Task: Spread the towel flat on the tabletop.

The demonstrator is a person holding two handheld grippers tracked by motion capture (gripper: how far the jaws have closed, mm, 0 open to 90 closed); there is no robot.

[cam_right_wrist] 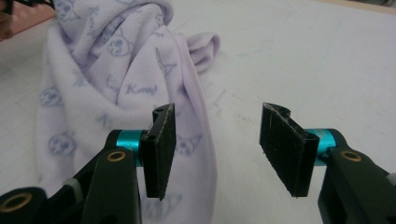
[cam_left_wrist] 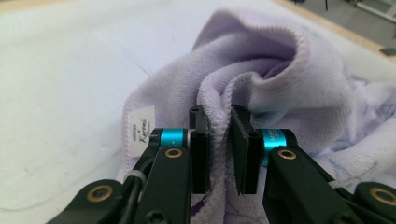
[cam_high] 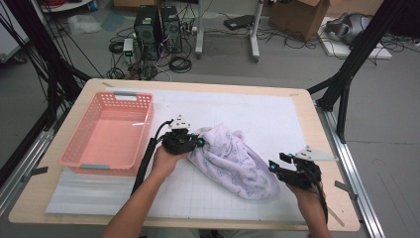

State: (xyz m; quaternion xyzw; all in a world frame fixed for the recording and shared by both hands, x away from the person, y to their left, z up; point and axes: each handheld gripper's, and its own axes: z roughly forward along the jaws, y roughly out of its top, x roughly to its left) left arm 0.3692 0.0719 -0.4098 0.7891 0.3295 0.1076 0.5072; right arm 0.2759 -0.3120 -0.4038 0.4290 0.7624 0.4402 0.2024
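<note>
Left tongs (cam_left_wrist: 219,140) clenched on a bunched fold of the lilac towel (cam_high: 233,161), which lies crumpled mid-counter (cam_high: 277,106), right of the pink basket (cam_high: 106,136). Right tongs (cam_right_wrist: 215,149) gaping, nothing between them, lower right of the high view beside the towel's near edge. Step: getting a second grip. Next: right tongs need a free hem or corner.

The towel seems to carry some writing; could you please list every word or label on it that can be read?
"Kuromi": script printed in blue on the towel, repeated in its pattern; letters soft, so a likely reading.
White tag at the towel's edge: script and small print, too blurred to read.
</note>
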